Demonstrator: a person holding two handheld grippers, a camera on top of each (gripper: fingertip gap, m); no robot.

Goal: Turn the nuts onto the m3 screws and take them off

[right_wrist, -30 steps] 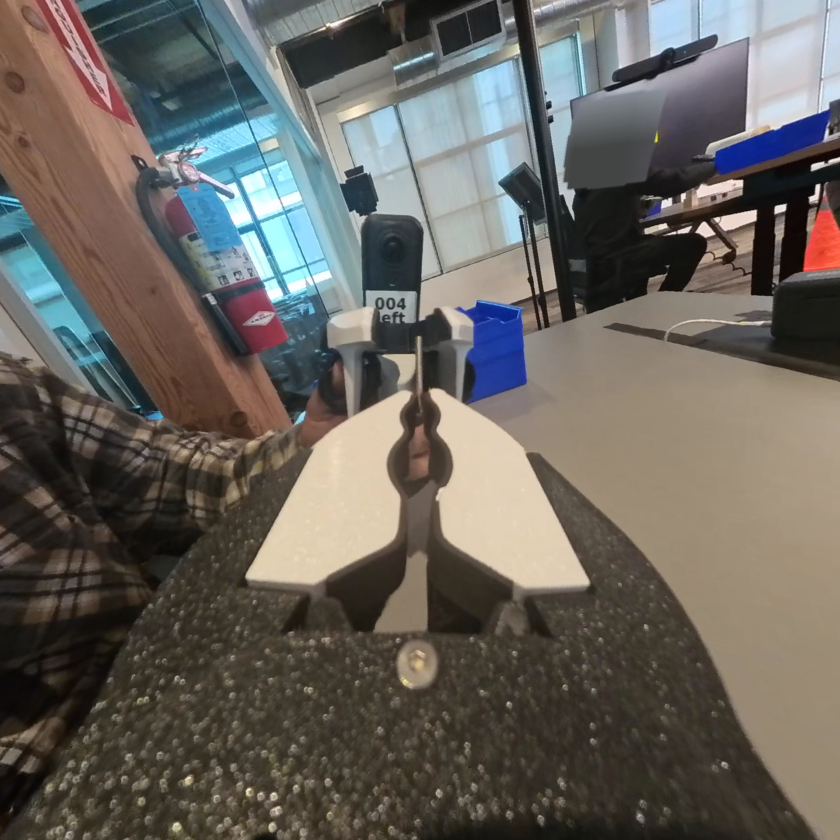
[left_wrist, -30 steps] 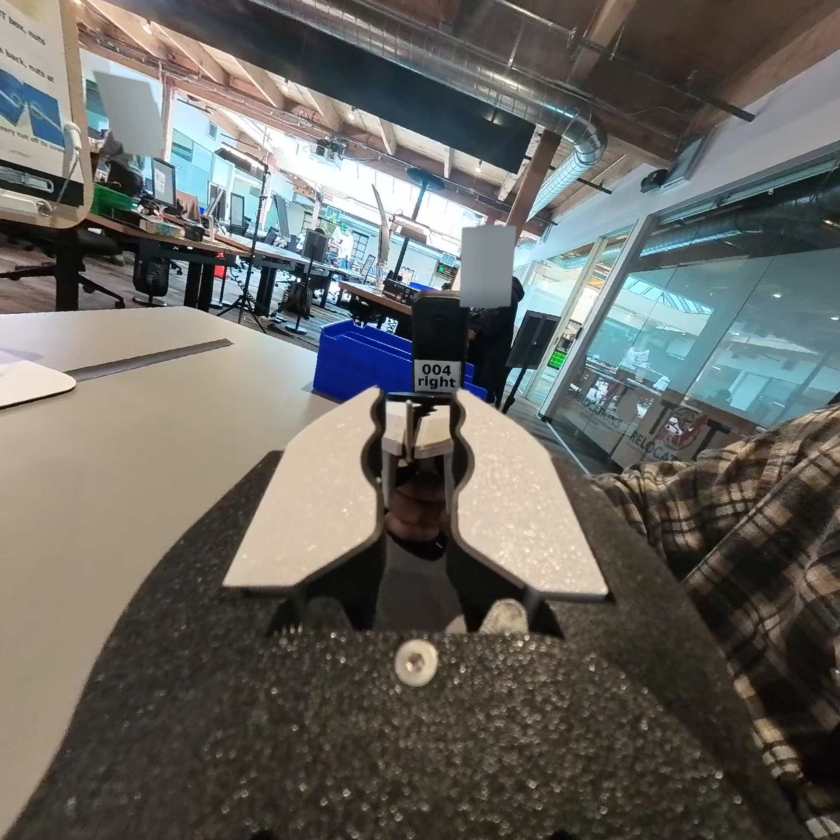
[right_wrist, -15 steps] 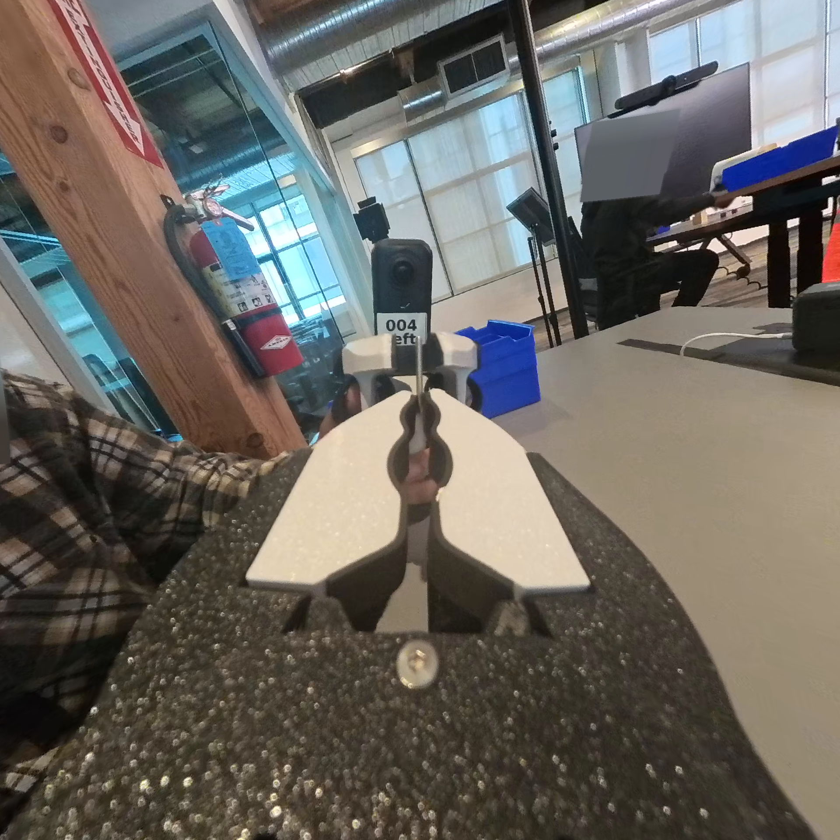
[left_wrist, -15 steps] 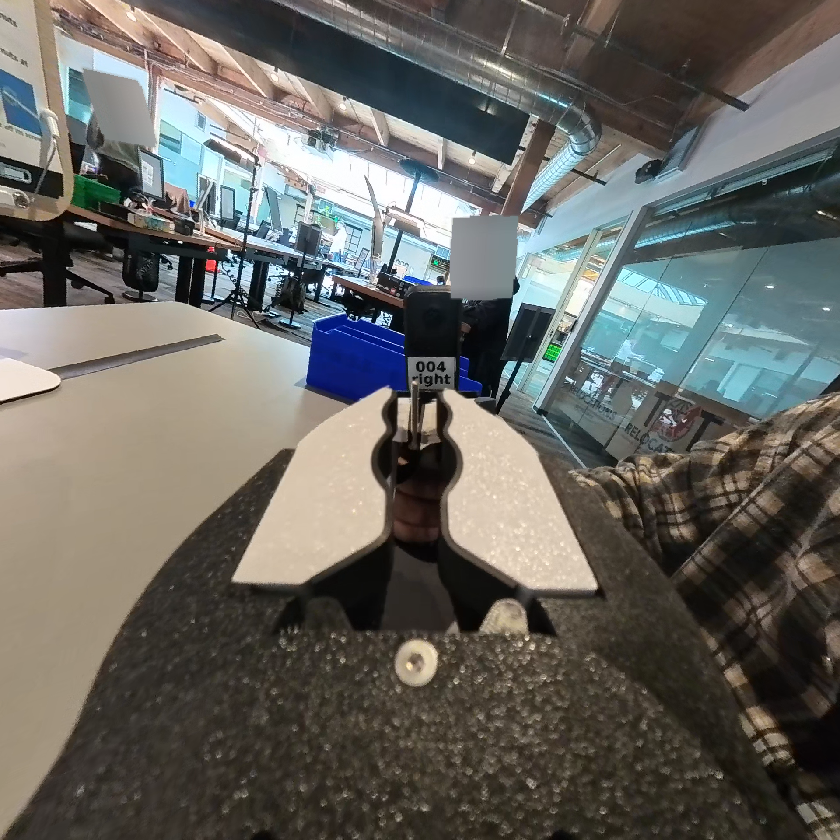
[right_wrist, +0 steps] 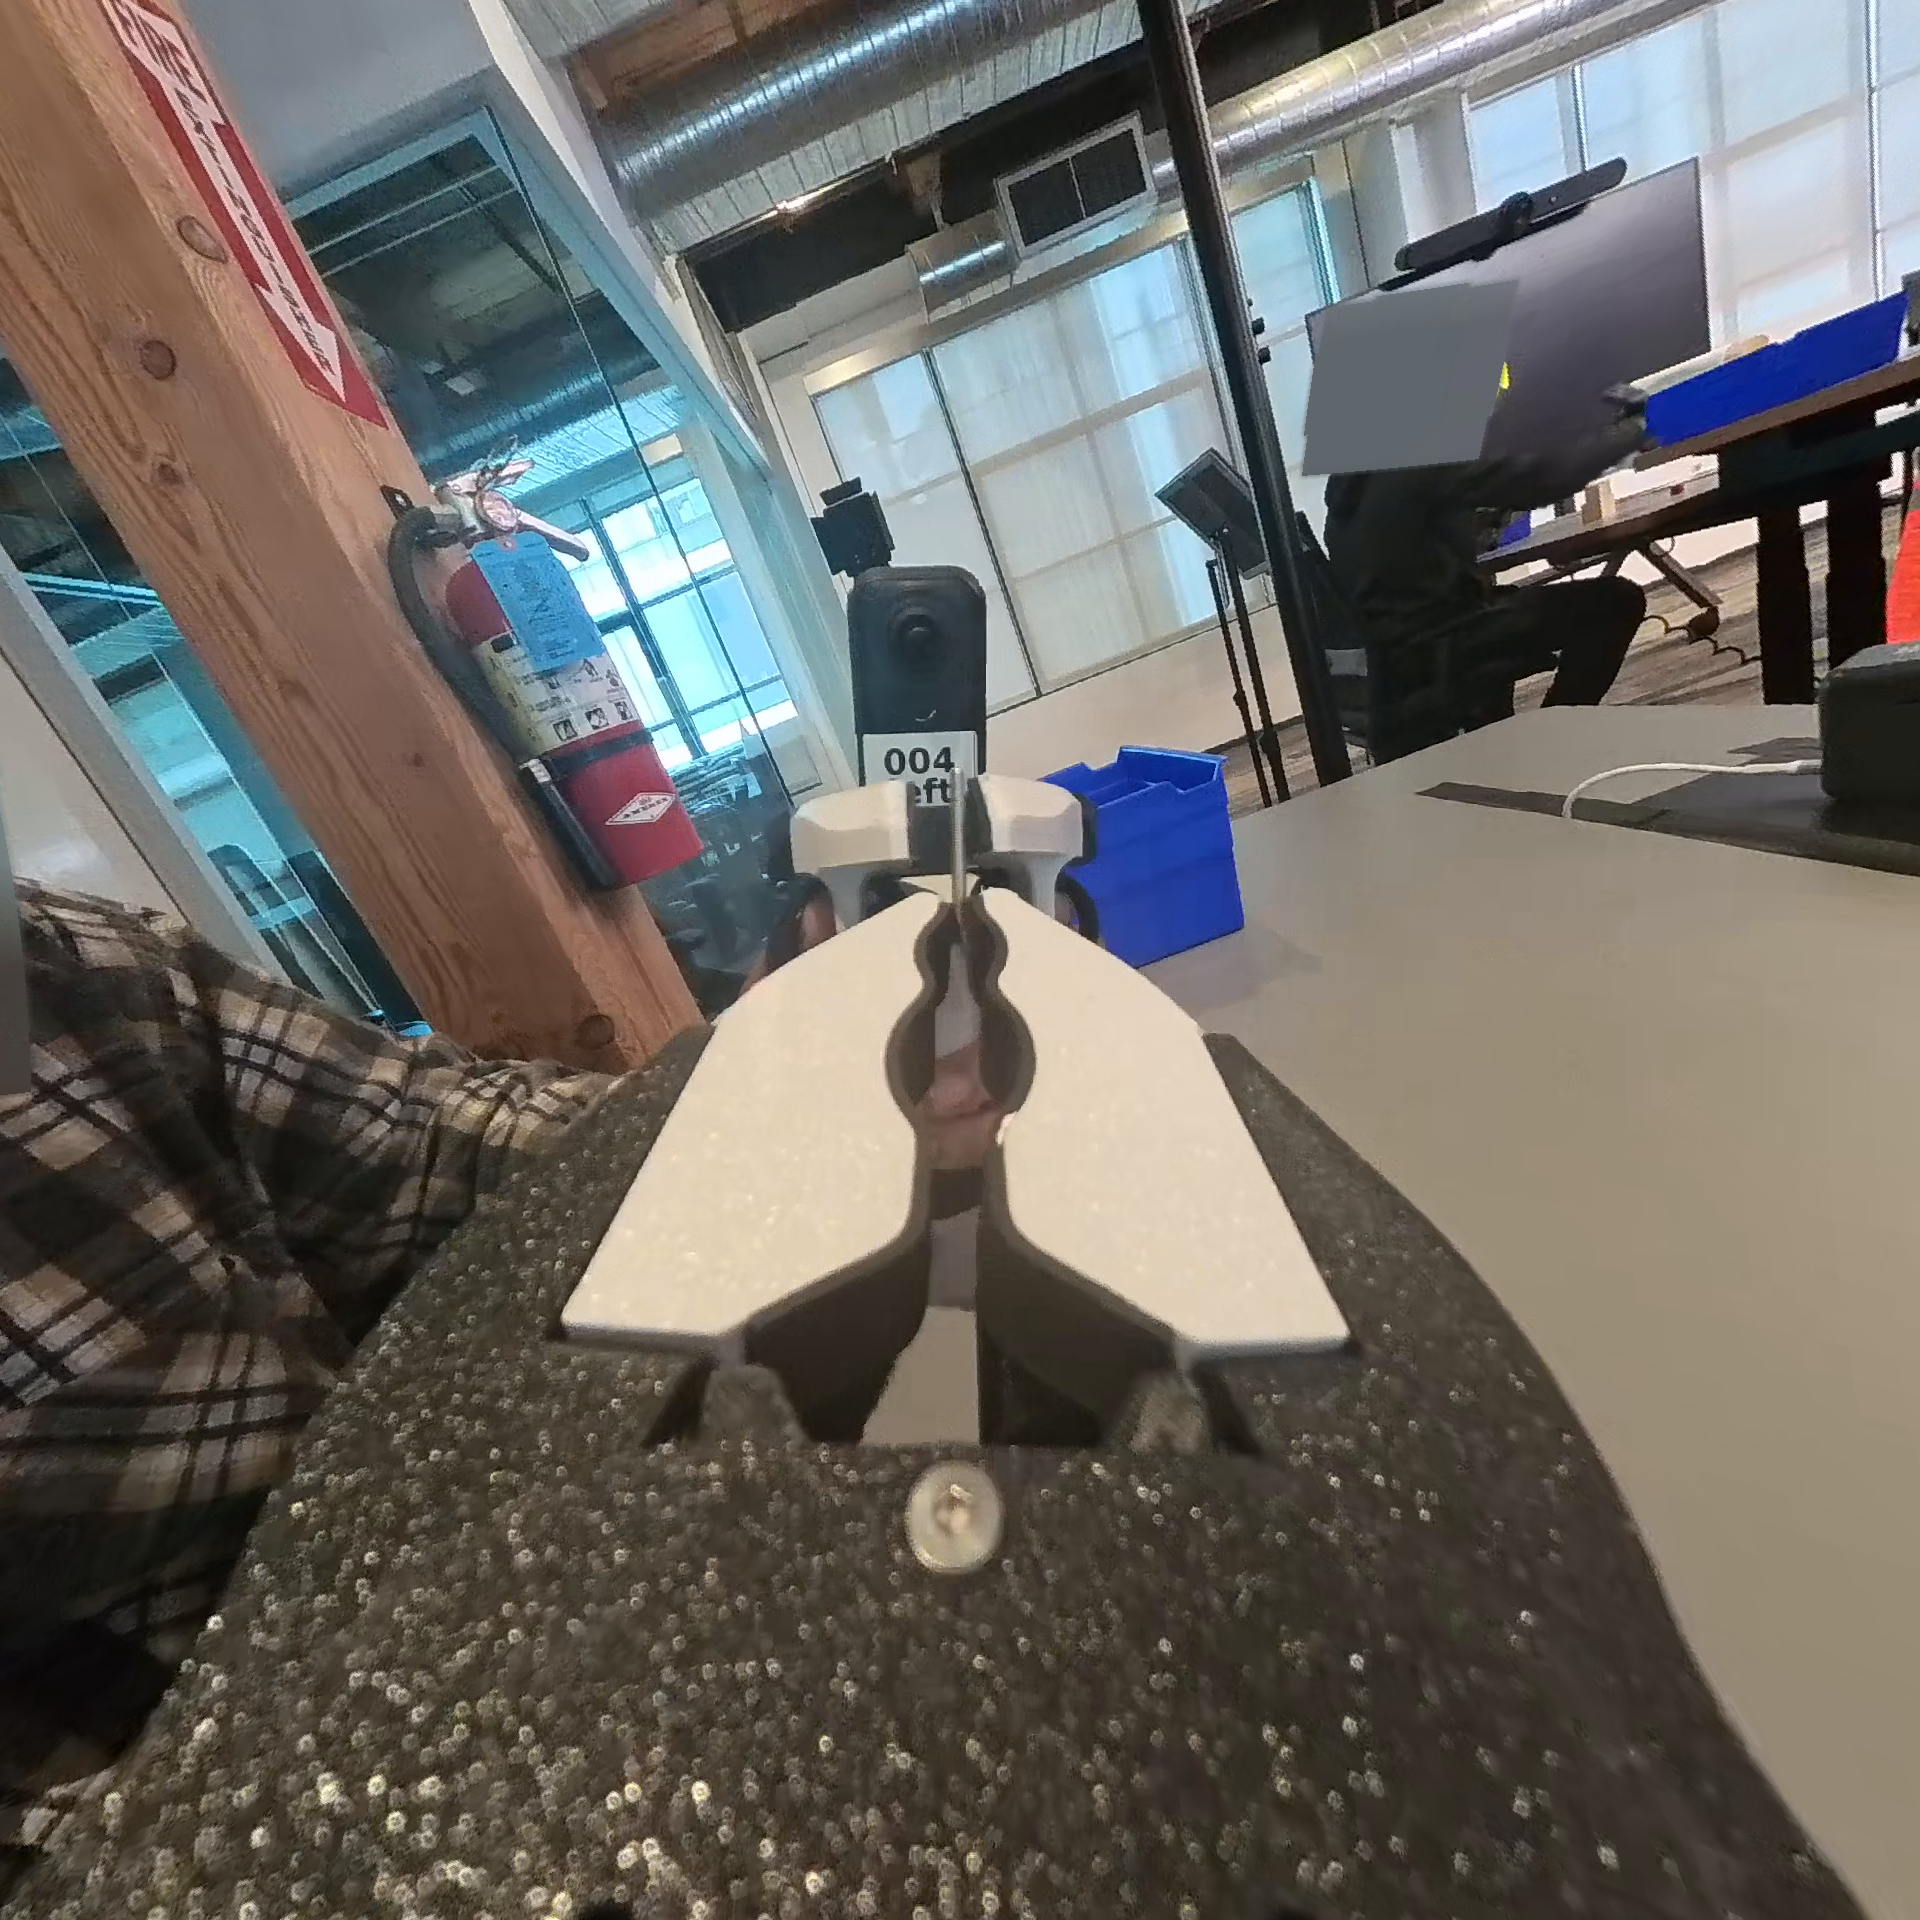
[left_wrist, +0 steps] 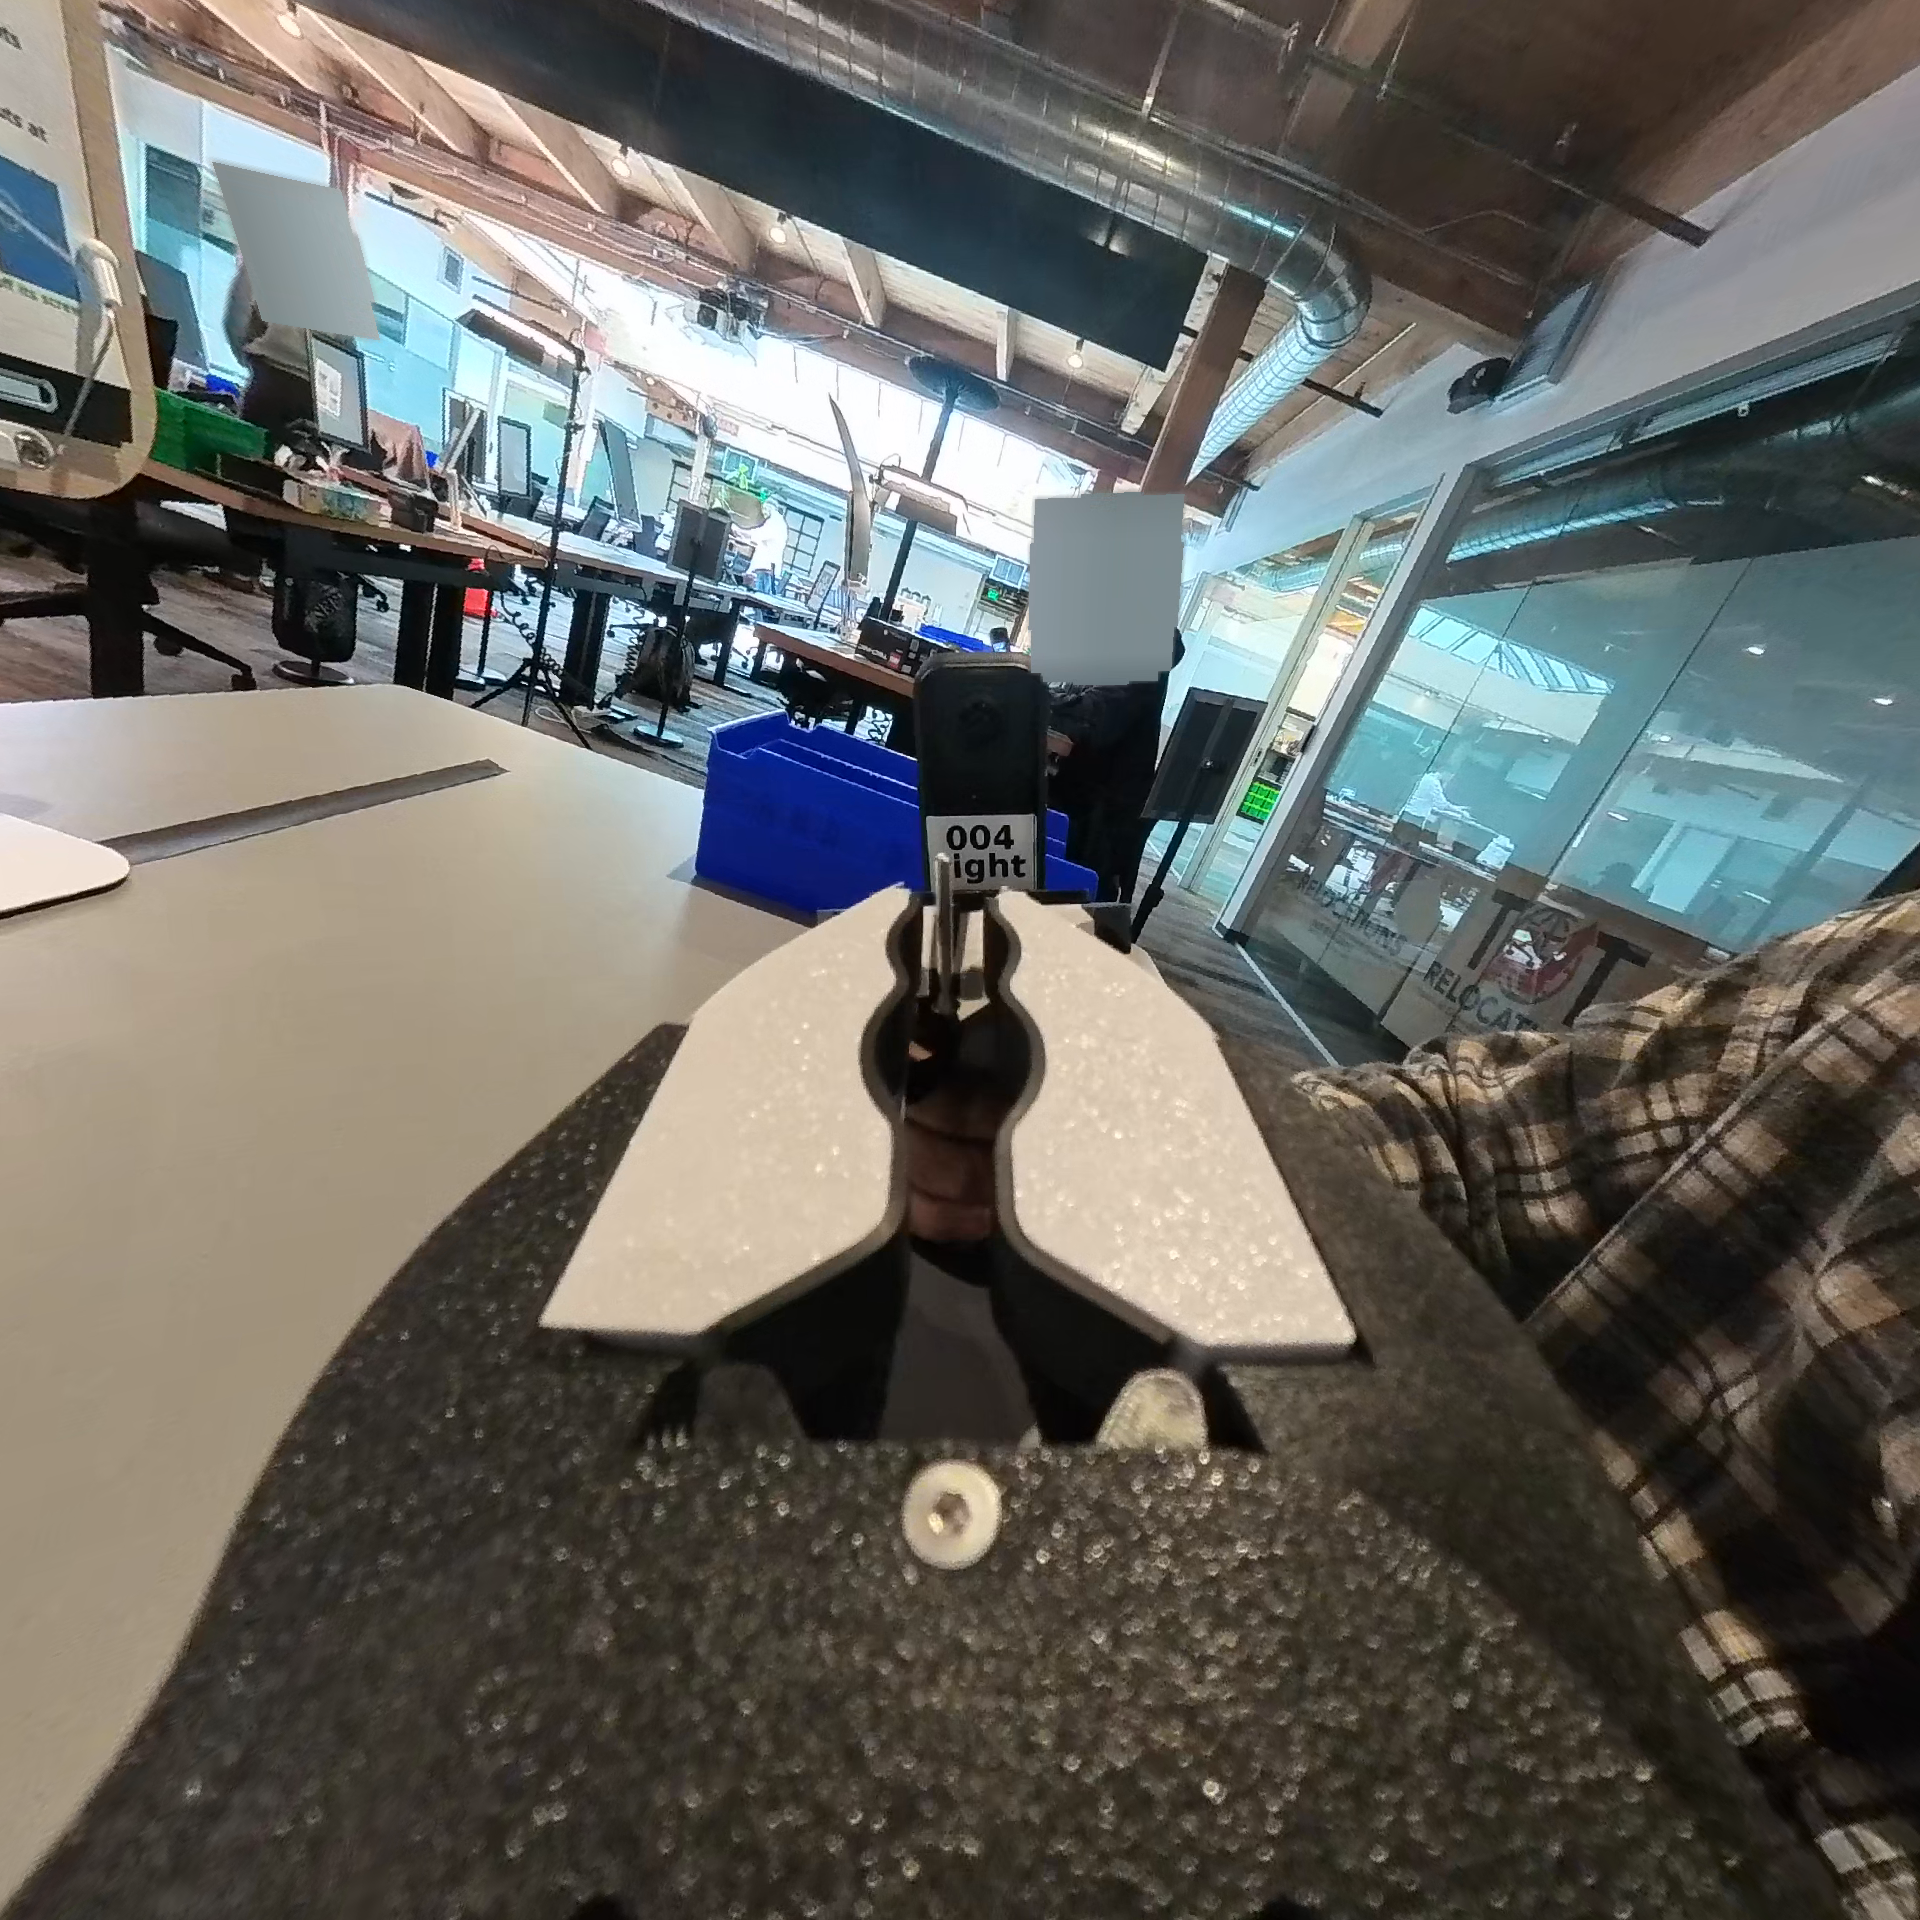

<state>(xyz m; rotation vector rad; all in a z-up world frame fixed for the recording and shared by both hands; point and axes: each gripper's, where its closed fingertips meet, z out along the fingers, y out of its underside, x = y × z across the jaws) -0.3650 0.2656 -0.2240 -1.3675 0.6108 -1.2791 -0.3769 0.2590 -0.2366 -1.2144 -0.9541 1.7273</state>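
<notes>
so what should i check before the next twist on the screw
1. right gripper clamped on the screw: ok, tips meet on the shaft.
2. Screw upright: ok, near vertical in both views.
3. left gripper lined up on the screw: ok, one finger on either side of the shaft, narrow gap.
4. Nut held in the left jaws: cannot tell, no nut visible.
5. Nut threads engaged: cannot tell, too small to see.
</notes>
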